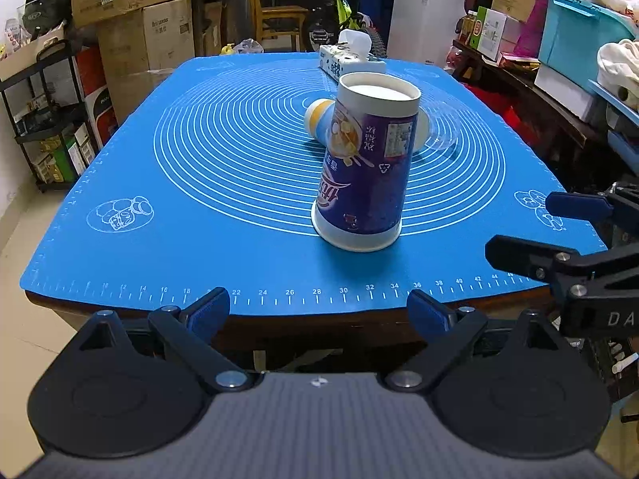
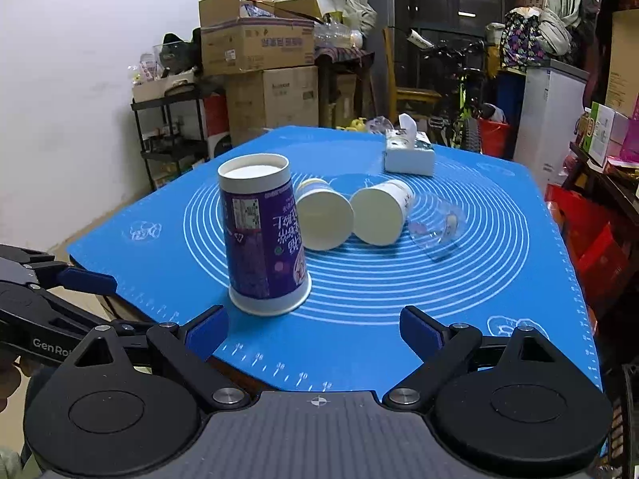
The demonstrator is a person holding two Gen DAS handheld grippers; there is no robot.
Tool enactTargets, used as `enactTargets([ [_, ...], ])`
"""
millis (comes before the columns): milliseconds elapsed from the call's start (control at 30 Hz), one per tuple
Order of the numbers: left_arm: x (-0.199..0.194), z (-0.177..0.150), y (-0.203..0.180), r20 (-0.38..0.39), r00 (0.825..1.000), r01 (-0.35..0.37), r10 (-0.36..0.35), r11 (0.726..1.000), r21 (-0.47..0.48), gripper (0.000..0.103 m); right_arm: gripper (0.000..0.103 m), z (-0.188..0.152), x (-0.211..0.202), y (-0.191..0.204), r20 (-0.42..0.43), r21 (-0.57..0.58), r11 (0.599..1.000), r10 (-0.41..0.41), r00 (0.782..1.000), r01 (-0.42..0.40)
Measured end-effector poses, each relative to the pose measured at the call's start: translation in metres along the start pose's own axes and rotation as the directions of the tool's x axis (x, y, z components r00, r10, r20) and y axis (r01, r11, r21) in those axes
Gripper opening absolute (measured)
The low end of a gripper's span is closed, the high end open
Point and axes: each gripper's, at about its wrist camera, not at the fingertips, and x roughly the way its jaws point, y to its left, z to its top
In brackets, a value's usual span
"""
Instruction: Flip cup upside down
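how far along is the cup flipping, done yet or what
Looks done for the purple cup: it stands on the blue mat wide rim down, base up, print inverted. Nothing is in hand; the left gripper and right gripper sit open at the near edge, apart from it. Possibly left: two paper cups and a clear cup lying on their sides.

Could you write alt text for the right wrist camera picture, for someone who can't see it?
A purple cup stands upside down on a blue mat, just ahead of the open right gripper. Behind it two white cups lie on their sides, with a tissue box farther back.
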Motion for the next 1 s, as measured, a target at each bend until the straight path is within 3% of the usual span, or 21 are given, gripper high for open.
enactTargets([
  [467,-0.003,0.001,-0.006,0.013,1.000,-0.006,0.005,1.000,0.024,0.095,0.093,-0.005,-0.001,0.002,-0.038,0.017,0.999,-0.042,0.998,0.042],
  [1000,-0.002,0.002,-0.013,0.007,1.000,-0.003,0.002,0.999,0.040,0.095,0.092,-0.010,-0.002,-0.001,-0.047,0.016,0.999,-0.037,0.998,0.038],
])
